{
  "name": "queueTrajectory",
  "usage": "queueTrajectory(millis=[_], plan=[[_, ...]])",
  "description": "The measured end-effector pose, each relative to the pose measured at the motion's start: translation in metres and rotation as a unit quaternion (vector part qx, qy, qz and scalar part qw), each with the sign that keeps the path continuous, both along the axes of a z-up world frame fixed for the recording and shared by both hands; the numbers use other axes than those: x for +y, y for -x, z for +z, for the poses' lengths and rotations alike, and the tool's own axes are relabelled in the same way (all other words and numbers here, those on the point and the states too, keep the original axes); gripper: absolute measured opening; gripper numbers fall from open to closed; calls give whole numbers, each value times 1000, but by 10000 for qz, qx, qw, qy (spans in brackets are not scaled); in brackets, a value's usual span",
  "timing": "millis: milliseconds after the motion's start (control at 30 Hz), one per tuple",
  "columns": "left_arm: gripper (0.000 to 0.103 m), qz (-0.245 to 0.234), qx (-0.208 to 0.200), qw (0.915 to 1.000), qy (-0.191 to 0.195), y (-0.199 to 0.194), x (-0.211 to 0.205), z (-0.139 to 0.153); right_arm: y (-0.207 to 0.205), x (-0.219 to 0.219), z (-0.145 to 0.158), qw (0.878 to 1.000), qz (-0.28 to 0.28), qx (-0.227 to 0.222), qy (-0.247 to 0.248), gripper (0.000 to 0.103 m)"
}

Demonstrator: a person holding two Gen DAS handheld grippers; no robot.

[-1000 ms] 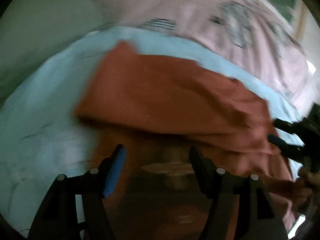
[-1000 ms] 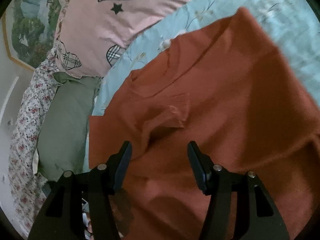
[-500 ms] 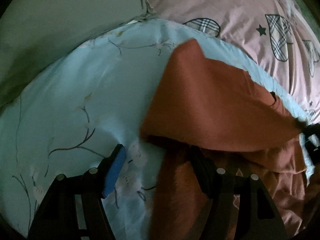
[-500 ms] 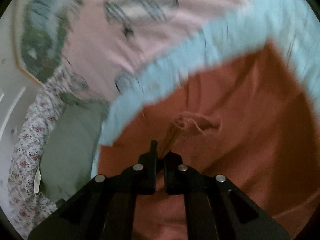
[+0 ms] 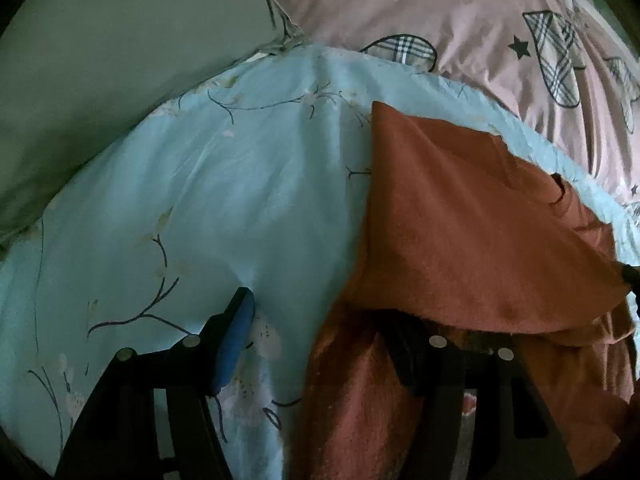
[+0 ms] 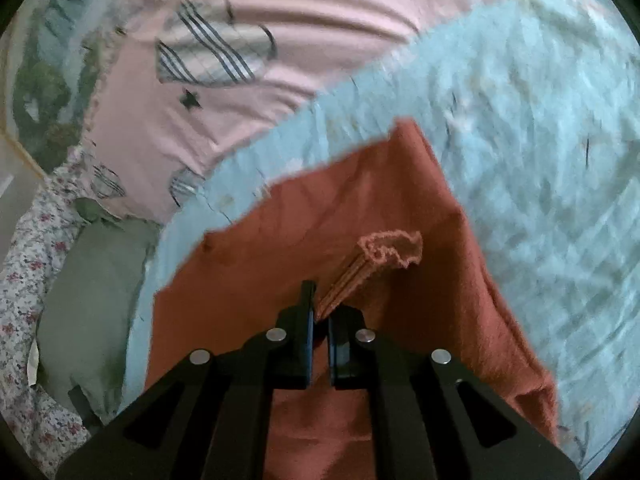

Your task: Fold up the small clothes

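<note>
Through the left wrist camera we are looking at the rust-orange sweater point(image 5: 472, 232) lying on the pale blue floral bedcover point(image 5: 224, 200), a folded flap lifting over the lower layer. Our left tool point(image 5: 320, 320) is standing wide open, its blue-padded finger over the bedcover, its other finger tucked under the sweater's raised edge. A pink patterned pillow point(image 5: 460, 12) is sitting behind.

Through the right wrist camera, our right tool point(image 6: 320, 316) is pinching a ribbed cuff point(image 6: 384, 256) of the sweater point(image 6: 288, 240), jaws nearly together on the knit. The bedcover point(image 6: 540, 140) is blurring, and a green cushion point(image 6: 92, 296) is lying at the left.
</note>
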State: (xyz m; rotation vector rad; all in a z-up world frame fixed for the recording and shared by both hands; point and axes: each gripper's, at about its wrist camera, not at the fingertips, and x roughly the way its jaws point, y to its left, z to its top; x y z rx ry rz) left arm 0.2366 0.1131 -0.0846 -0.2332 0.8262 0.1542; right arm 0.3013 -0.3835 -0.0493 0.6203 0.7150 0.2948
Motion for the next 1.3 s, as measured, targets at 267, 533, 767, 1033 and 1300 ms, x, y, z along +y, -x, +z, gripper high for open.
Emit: queueTrajectory(millis=[267, 533, 767, 1033, 1300], plan=[[64, 18, -35, 9999, 95, -1, 1, -2, -20, 10, -27, 9910, 67, 928, 968, 7], [65, 20, -57, 9998, 170, -1, 4, -3, 18, -9, 8, 9897, -740, 252, 1197, 16], [66, 0, -67, 9997, 237, -2, 7, -3, -12, 18, -21, 9853, 2, 972, 1403, 19], [67, -152, -53, 9988, 466, 0, 11, 0, 45, -19, 9, 9931, -87, 655, 971, 39], [67, -893, -97, 9913, 961, 77, 4, 17, 144, -57, 23, 9969, 383, 158, 665, 51]])
